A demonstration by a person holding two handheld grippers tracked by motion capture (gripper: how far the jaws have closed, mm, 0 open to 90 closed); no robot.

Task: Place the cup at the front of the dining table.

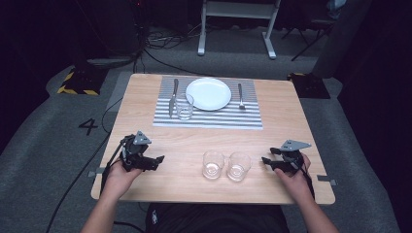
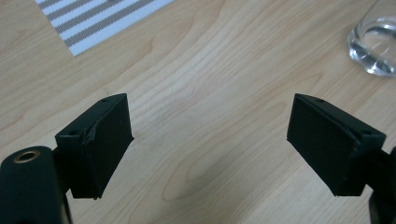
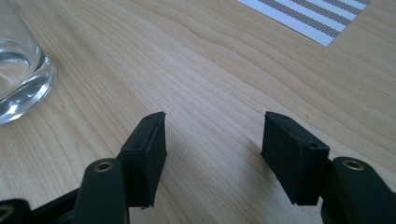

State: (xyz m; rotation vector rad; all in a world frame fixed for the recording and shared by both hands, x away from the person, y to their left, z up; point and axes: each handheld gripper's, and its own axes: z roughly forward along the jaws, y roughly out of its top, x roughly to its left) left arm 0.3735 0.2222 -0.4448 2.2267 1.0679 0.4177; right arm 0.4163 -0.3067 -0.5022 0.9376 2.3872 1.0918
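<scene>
At the near left edge of the table, the left tool rests low over the bare wood with its jaws standing apart and nothing between them, aimed rightward at the two glasses; it looks poised to go for the nearer one. Just right of it stand the left glass and the right glass, side by side and touching or nearly so, upright and empty; they are probably waiting to join the place setting farther back. Right again, the right tool sits close beside the right glass, jaws likewise apart and gripping nothing, pointing leftward at it. Beyond them lies the striped placemat, carrying a knife, a third glass, a white plate and a fork, laid out as a dinner setting. From above, the whole arrangement reads at once; the left gripper view adds the thick base of a glass off past the right pad, well clear of it; the right gripper view shows a glass base beside its left pad, not yet between the pads.
</scene>
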